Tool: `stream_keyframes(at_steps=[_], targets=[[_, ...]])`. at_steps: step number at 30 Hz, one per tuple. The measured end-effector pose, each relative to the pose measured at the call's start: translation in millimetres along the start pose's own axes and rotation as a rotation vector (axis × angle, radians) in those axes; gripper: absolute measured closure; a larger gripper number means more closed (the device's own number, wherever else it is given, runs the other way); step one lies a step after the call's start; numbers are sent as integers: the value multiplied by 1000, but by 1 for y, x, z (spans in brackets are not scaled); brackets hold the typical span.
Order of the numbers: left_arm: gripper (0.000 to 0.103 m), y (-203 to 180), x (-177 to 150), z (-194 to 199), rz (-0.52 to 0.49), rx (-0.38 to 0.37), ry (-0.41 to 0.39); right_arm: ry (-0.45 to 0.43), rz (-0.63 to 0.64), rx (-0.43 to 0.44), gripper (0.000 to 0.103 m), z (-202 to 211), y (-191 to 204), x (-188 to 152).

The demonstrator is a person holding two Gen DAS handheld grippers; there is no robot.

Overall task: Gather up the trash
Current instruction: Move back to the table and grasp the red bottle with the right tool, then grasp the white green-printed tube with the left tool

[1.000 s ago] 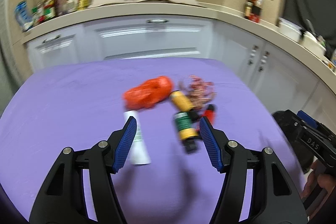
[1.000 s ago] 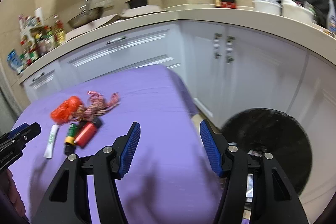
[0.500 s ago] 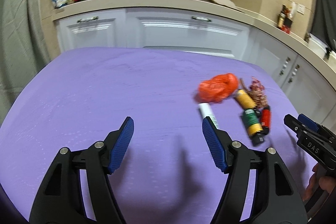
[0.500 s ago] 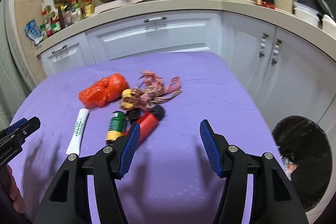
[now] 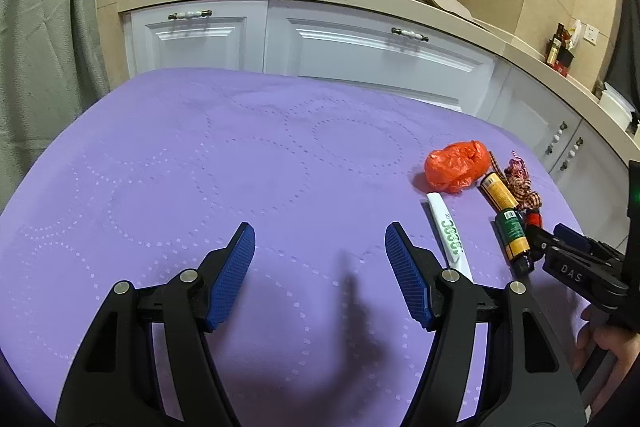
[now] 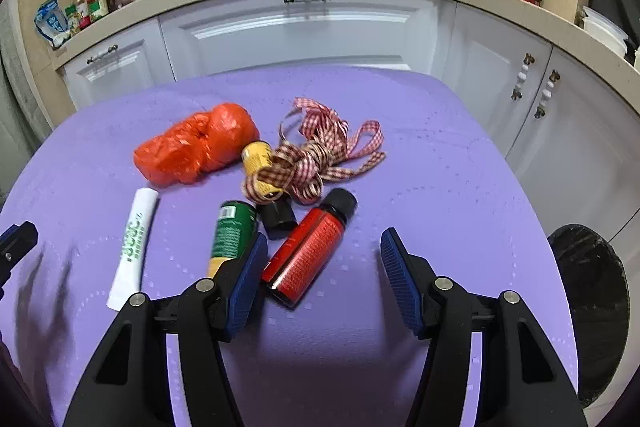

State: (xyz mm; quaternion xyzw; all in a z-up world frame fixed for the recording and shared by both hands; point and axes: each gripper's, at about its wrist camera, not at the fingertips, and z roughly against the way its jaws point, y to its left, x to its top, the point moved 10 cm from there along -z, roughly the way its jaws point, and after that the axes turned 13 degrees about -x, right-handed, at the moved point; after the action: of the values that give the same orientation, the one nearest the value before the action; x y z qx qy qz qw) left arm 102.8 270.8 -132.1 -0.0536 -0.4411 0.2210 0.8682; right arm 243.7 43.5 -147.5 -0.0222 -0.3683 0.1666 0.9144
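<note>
both claws gape, empty; red bottle (image 6: 310, 251) lies just ahead of right claw (image 6: 323, 259), near its left finger.

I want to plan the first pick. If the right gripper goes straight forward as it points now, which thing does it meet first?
Most likely the red bottle. It lies on the purple cloth just ahead of the open right gripper, nearer its left finger. The checked ribbon lies further on. Depth is hard to judge here.

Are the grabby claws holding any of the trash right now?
No. The left gripper and the right gripper are both open and empty; the red bottle lies on the table, ungripped.
</note>
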Motion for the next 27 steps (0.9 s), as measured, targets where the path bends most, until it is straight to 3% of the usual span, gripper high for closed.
stream_keyframes(at_steps=[5, 13, 15, 19, 27], targets=[[37, -4, -2, -2, -2, -17, 5, 2, -30, -16, 45, 0, -17, -2], [37, -23, -10, -10, -18, -48, 31, -11, -12, 12, 45, -1, -7, 5], [37, -28, -12, -12, -24, -54, 36, 0, -3, 24, 50, -4, -3, 4], [37, -38, -15, -14, -38, -65, 45, 23, 2, 47, 78, -8, -2, 1], [37, -64, -21, -21, -76, -91, 66, 17, -32, 45, 78, -2, -22, -6]])
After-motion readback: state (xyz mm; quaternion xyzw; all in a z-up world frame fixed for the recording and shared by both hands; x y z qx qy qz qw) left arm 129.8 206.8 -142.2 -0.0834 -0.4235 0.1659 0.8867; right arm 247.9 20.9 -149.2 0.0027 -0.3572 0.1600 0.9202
